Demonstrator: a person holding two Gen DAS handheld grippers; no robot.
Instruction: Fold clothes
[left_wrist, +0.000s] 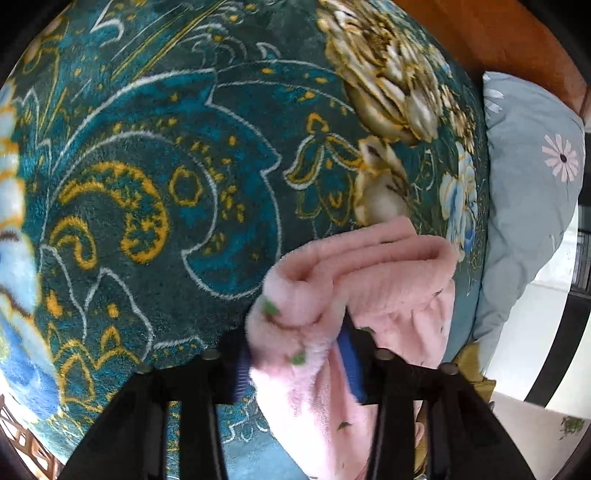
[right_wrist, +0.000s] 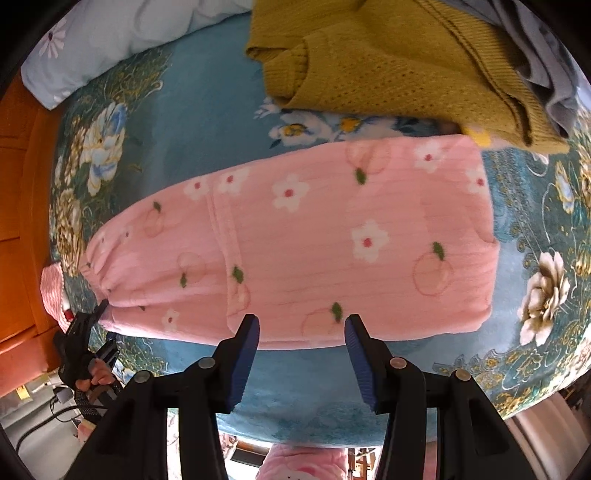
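Seen from the left wrist: left gripper (left_wrist: 295, 354) angled steeply down, blue pads clamped on a bunched end of the pink fleece garment (left_wrist: 354, 280) over the teal floral blanket (left_wrist: 155, 177). Seen from the right wrist: right gripper (right_wrist: 301, 354) pointing almost straight down, fingers apart and empty at the near edge of the garment, laid flat across the blanket beside a mustard knit (right_wrist: 388, 62); only here, a hand (right_wrist: 98, 373) at far left.
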